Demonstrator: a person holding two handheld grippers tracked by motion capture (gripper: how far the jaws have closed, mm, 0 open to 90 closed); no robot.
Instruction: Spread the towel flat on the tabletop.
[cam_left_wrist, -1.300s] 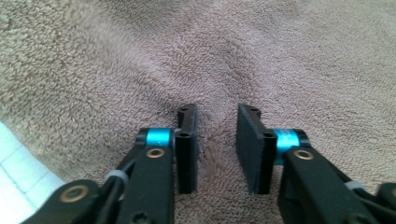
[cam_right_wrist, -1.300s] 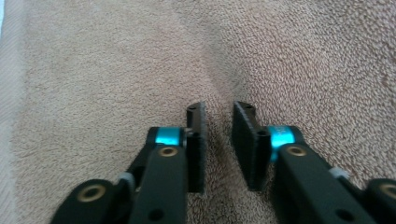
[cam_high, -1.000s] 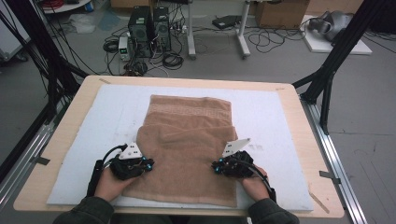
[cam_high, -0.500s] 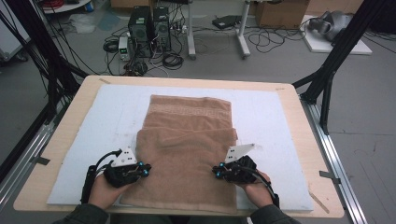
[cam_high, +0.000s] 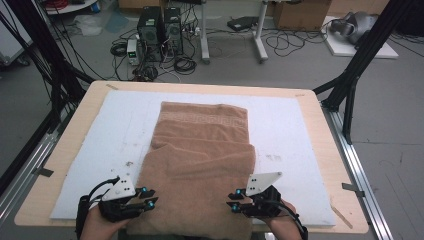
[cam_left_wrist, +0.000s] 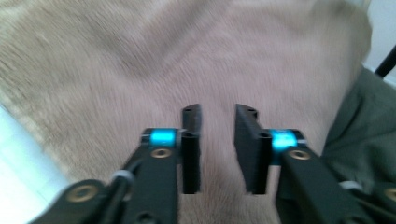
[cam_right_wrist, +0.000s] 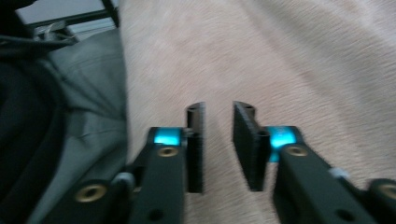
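White padding (cam_high: 90, 145) covers my wooden table (cam_high: 320, 115), with a brown towel (cam_high: 200, 165) spread down the middle. My left tongs (cam_high: 148, 197) sit at its near left edge and my right tongs (cam_high: 234, 199) at the near right, both pointing inward over the cloth. Both sets of jaws have just been opening, a small gap now with nothing pinched between them. Beyond them the towel's folded-over layer lies toward the far side.
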